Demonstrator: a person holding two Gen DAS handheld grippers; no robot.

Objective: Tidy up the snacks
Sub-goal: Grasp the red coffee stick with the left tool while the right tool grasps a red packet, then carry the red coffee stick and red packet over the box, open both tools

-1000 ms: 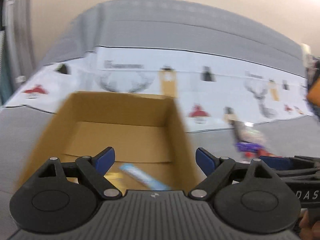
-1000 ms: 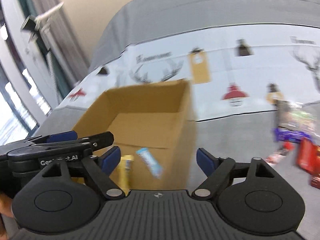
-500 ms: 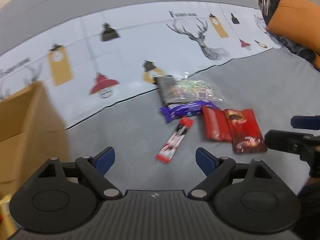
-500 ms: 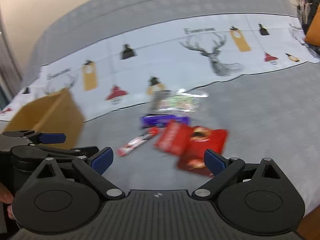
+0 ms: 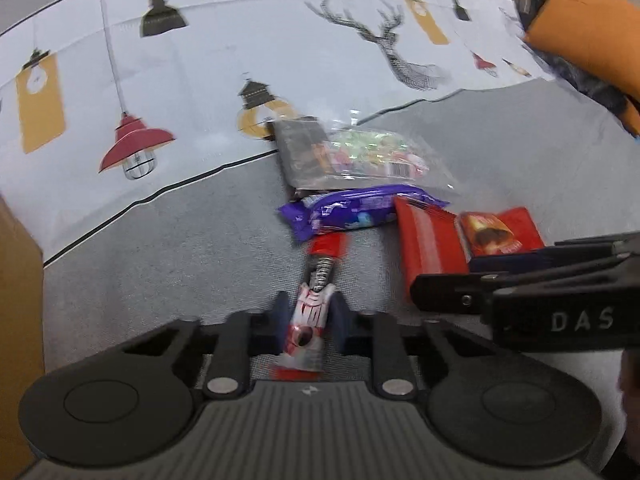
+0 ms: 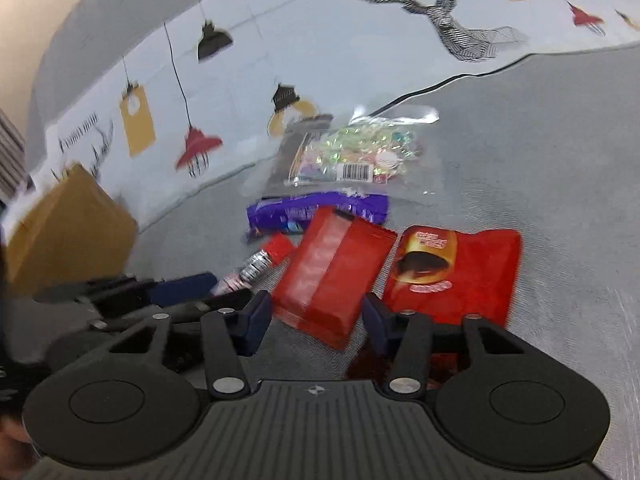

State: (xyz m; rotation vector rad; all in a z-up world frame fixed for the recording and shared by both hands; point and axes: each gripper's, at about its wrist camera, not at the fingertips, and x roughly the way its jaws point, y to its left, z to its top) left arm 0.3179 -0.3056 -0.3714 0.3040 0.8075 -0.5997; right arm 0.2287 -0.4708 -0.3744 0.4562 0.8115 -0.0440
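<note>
Two hand-held black grippers with blue pads reach down over a grey bedcover toward a small heap of snacks. The left gripper (image 5: 307,322) has just closed its jaws and now pinches the near end of a long, thin red-and-white stick wrapper (image 5: 316,300), which lies flat with its far end tucked against a purple foil snack bar (image 5: 352,210). The right gripper (image 6: 316,316) has just been closing its jaws, which now straddle the near corner of a flat plain red packet (image 6: 332,272); a gap shows on either side, so the pads do not yet press it. Just beside that packet lies a red pouch printed with a chocolate roll (image 6: 456,268), and behind the heap a clear bag of colourful sweets (image 6: 352,156). A brown cardboard box (image 6: 68,228) stands well apart to the left (probably where the snacks are headed). This looks like the pick-up step: next, the right jaws need to finish closing, then both hands should lift and carry across to the box.
</note>
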